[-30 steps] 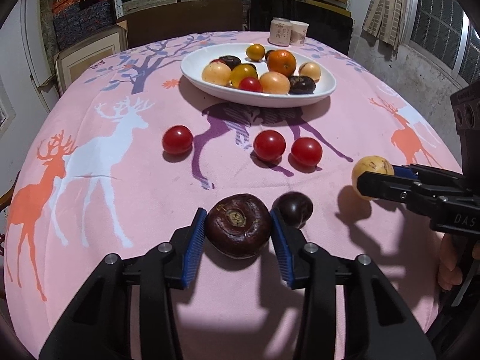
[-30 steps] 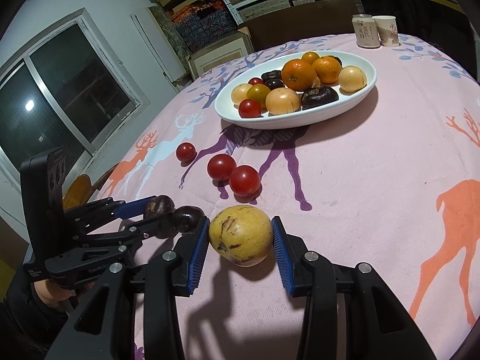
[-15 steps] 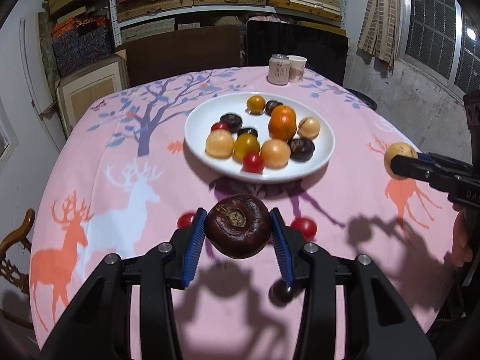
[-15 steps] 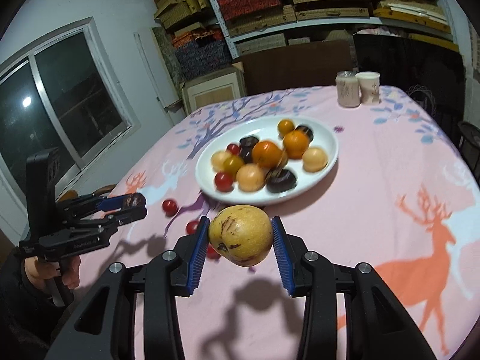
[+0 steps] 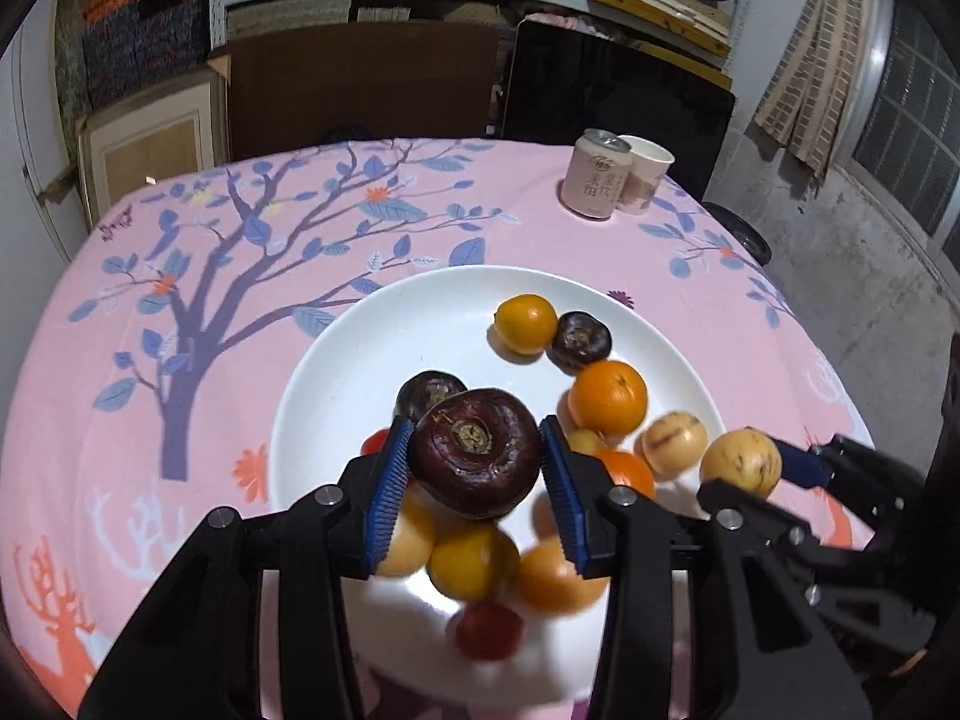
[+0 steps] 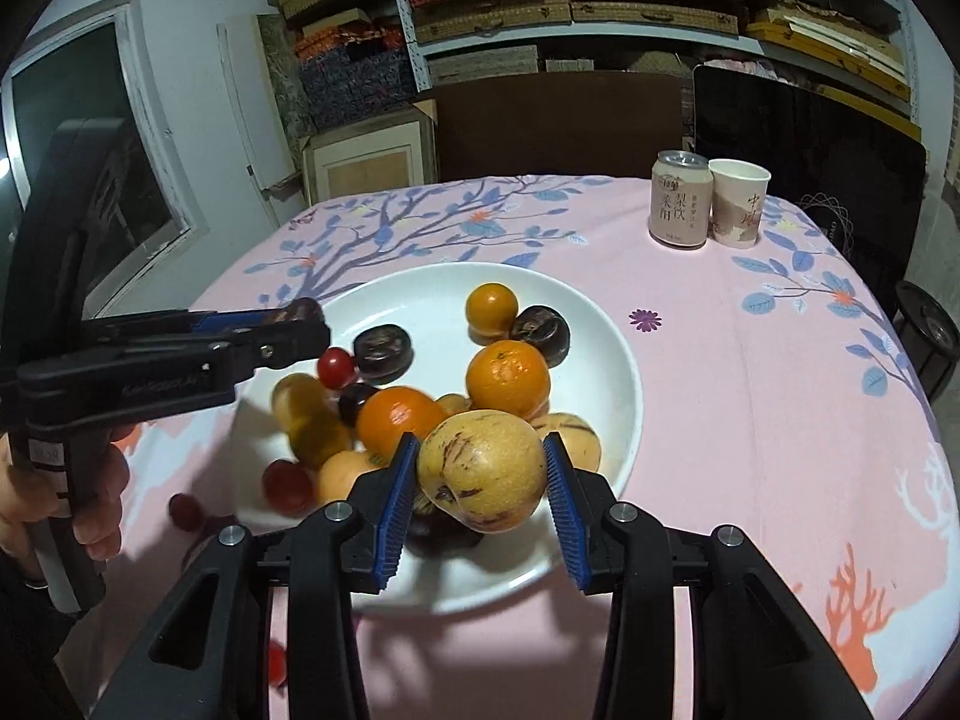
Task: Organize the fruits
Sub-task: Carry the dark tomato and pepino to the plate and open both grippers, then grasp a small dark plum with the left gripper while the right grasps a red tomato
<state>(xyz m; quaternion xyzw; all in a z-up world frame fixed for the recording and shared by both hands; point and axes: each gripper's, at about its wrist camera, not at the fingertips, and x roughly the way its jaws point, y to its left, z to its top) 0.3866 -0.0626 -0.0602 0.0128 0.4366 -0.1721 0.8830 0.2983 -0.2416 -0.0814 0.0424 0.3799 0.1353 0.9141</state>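
Observation:
My left gripper (image 5: 477, 477) is shut on a dark purple round fruit (image 5: 476, 453) and holds it above the white plate (image 5: 336, 378). My right gripper (image 6: 483, 480) is shut on a yellow speckled fruit (image 6: 483, 471), also above the plate (image 6: 612, 360), at its near right side. The plate holds several fruits: oranges (image 5: 607, 397), dark fruits (image 5: 581, 339), yellow fruits and small red tomatoes (image 6: 336, 366). The right gripper with its yellow fruit (image 5: 741, 461) shows at the right of the left wrist view. The left gripper (image 6: 294, 324) shows at the left of the right wrist view.
A pink can (image 6: 680, 198) and a paper cup (image 6: 737, 201) stand at the table's far right. Red tomatoes (image 6: 185, 510) lie on the pink deer-print cloth (image 6: 750, 390) near the plate's front left. Chairs and shelves stand behind the table.
Both grippers rose from the cloth with their fruits and moved forward over the plate. The loose tomatoes and the small dark fruit stayed behind on the cloth.

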